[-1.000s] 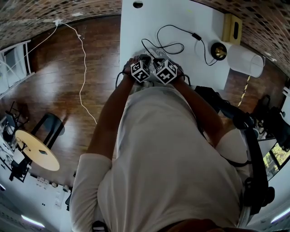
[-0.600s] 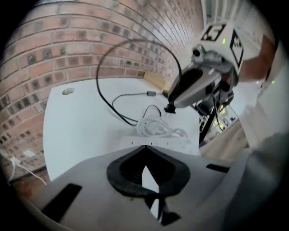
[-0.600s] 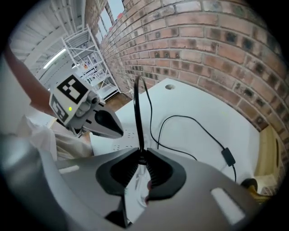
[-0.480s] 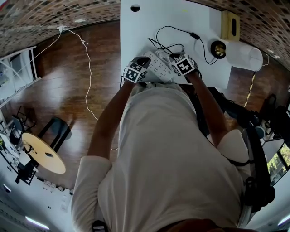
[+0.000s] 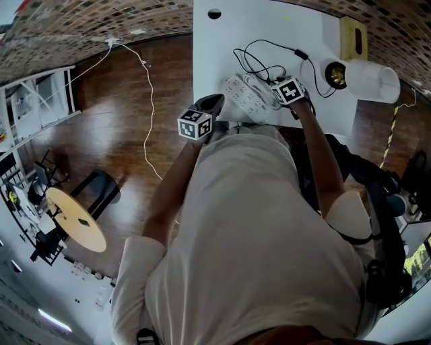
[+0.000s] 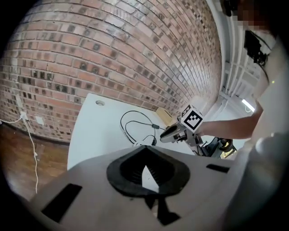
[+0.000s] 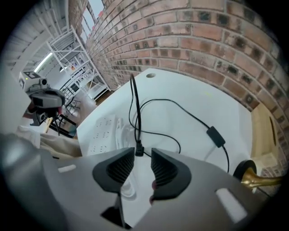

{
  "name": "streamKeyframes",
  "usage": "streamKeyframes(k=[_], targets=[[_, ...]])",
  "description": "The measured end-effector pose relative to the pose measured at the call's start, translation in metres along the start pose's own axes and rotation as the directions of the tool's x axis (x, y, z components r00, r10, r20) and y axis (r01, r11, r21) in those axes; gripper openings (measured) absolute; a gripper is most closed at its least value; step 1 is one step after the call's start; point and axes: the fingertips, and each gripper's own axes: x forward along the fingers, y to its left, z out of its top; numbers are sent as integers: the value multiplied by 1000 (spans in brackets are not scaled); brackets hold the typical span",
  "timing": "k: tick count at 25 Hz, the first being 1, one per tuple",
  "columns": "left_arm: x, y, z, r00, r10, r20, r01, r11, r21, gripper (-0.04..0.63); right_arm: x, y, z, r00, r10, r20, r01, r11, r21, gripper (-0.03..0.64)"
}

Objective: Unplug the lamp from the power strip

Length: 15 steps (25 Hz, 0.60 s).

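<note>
— Right hand-held gripper (image 7: 142,153): how do its jaws stand?
— Apart, and opening. The lamp's black plug (image 7: 138,150) sits at the mouth of the gap, between the jaw tips, and the pads do not press on it. Its cord (image 7: 134,101) rises straight up from it.
— Is the plug in the power strip (image 7: 103,130)?
— No. It is out of the sockets, just to the right of the power strip. Whether it touches the white surface (image 5: 222,47) I cannot tell.
— And the left hand-held gripper (image 6: 145,149)?
— Its jaws meet at the tips, with nothing between them. It hangs to the left of the power strip, at the near edge of the surface, well apart from the plug.
— Where is the lamp (image 5: 367,81)?
— Well to the right of the power strip, with a brass base and a white shade. The cord lies in black loops just beyond the power strip and carries an inline switch (image 5: 300,54).
— Anything else?
— A wooden box (image 5: 354,37) stands beyond the lamp, farther still from the power strip, and a round hole (image 5: 214,13) shows in the surface beyond the power strip's left end
</note>
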Motion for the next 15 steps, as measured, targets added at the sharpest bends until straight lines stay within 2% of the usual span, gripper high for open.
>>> streamKeyframes(k=[3, 5, 10, 15], targets=[[-17, -4, 3, 999, 3, 46, -1, 999, -50, 2, -16, -6, 12, 992, -33, 124, 27, 998, 50, 147], [-26, -7, 9, 997, -4, 81, 10, 997, -79, 2, -32, -6, 18, 973, -48, 226, 31, 996, 78, 164], [-43, -17, 36, 985, -49, 168, 69, 991, -114, 3, -82, 12, 28, 901, -80, 427, 44, 995, 93, 172], [-55, -19, 56, 975, -76, 209, 97, 991, -88, 2, -123, 30, 31, 822, -150, 549, 94, 987, 128, 172]])
